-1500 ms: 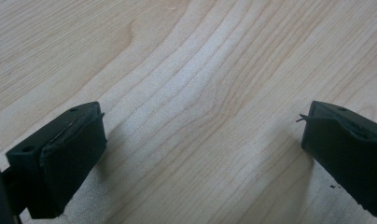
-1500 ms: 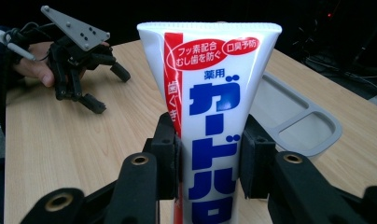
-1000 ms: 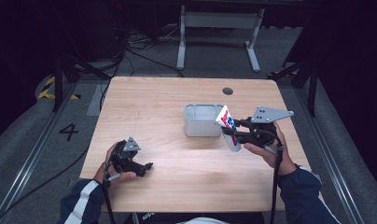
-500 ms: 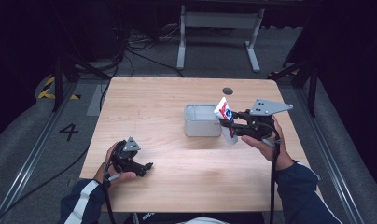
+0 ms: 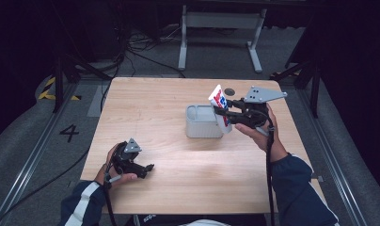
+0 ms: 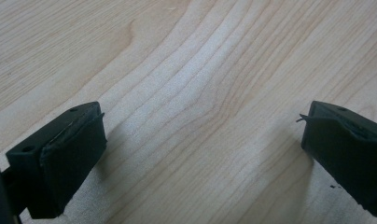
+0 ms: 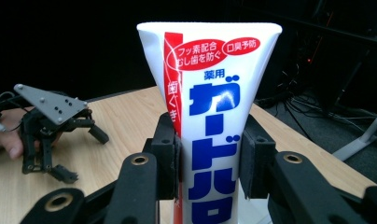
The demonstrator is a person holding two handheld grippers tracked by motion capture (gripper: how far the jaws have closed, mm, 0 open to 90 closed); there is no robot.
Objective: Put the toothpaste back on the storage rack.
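Observation:
My right gripper [image 5: 224, 110] is shut on a white toothpaste tube [image 5: 220, 107] with red and blue print, held tilted in the air just right of a grey bin [image 5: 202, 123]. In the right gripper view the tube [image 7: 210, 116] stands upright between the two pads [image 7: 170, 161], its flat crimped end on top. My left gripper [image 5: 148, 169] rests low over the table near the front left, jaws wide open. The left gripper view has bare wood between its black fingers [image 6: 70, 154].
The wooden table [image 5: 150, 103] has a small dark hole [image 5: 230, 91] near its far edge. The grey bin sits right of the middle. Cables and a metal stand [image 5: 221, 28] lie on the floor beyond. The left gripper [image 7: 49, 130] appears far off in the right gripper view.
My right gripper has lifted the tube and carried it up and away from me, beside the bin. The left gripper has stayed put.

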